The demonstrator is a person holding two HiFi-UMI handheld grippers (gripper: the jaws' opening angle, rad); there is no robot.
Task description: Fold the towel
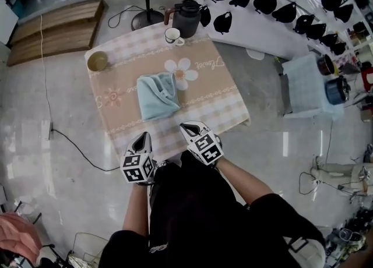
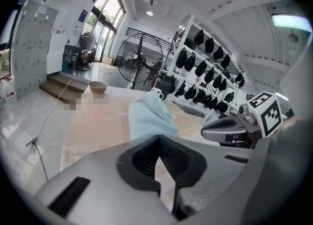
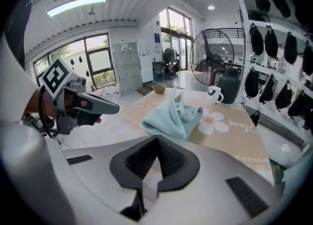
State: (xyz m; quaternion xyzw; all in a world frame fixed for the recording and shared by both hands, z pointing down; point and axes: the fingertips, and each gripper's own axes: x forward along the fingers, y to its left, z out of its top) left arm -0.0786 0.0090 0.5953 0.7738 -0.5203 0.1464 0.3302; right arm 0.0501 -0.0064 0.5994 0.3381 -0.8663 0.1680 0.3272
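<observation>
Floor (image 1: pixel 46 162): pale and glossy, with a thin dark cable (image 1: pixel 81 147) running across it on the left side of the head view.
Rack (image 1: pixel 274 4): white, standing at the far right of the bench, with many dark caps hanging in rows.
Bench (image 1: pixel 221 106): covered with a beige checked cloth that carries a printed white flower and some script; carries all the smaller things.
Wooden platform (image 1: pixel 55 28): brown planks, lying on the floor beyond the far left corner of the bench.
Fan (image 1: pixel 147 19): big and black, standing on a round foot on the floor just behind the far edge of the bench.
Towel (image 1: pixel 157 95): light blue, lying loosely bunched near the middle of the bench, one part raised in a soft peak; right edge touching the printed flower; not folded flat; well apart from both tongs.
Jug (image 1: pixel 186 17): dark, standing upright at the far edge of the bench, beside the mug.
Right tongs (image 3: pixel 157 138): closed together with nothing between them; held over the near edge of the bench, pointing at the towel, not touching it.
Left tongs (image 2: pixel 158 141): also closed together and empty; held at the near edge of the bench, a little to the left of the right tongs, short of the towel.
Bowl (image 1: pixel 97 61): small, brownish, at the far left corner of the bench.
Mug (image 1: pixel 172 35): white, upright, just in front of the jug.
</observation>
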